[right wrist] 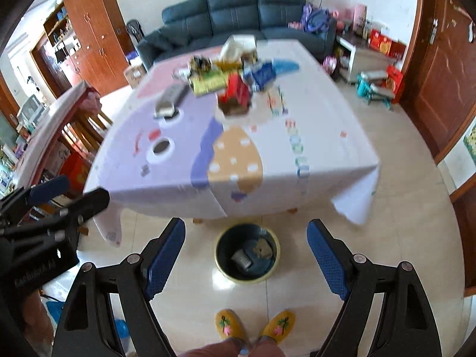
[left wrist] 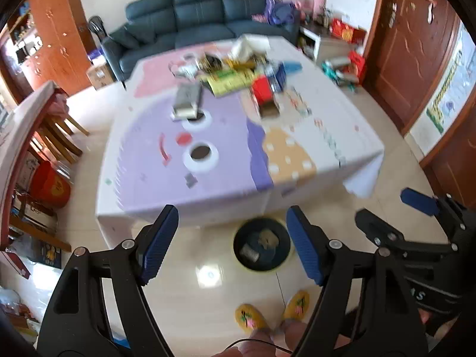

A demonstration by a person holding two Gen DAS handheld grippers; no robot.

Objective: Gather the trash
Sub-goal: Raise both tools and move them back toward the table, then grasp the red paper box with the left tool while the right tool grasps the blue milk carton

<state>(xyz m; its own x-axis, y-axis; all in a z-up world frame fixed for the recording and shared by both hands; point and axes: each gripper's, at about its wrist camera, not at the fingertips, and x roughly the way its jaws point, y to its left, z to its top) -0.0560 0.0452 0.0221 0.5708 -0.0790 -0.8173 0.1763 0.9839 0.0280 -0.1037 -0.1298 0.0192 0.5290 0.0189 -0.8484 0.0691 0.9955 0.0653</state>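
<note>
Blue-padded fingers (left wrist: 159, 244) of both grippers stand spread and empty; only the right wrist view shows the whole bin (right wrist: 247, 255).

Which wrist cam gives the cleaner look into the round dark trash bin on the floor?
Right wrist. The round dark trash bin with a yellow rim sits whole between the open fingers, with scraps visible inside. In the left wrist view the bin is partly cut off by that gripper's right finger and looks blurrier.
</note>
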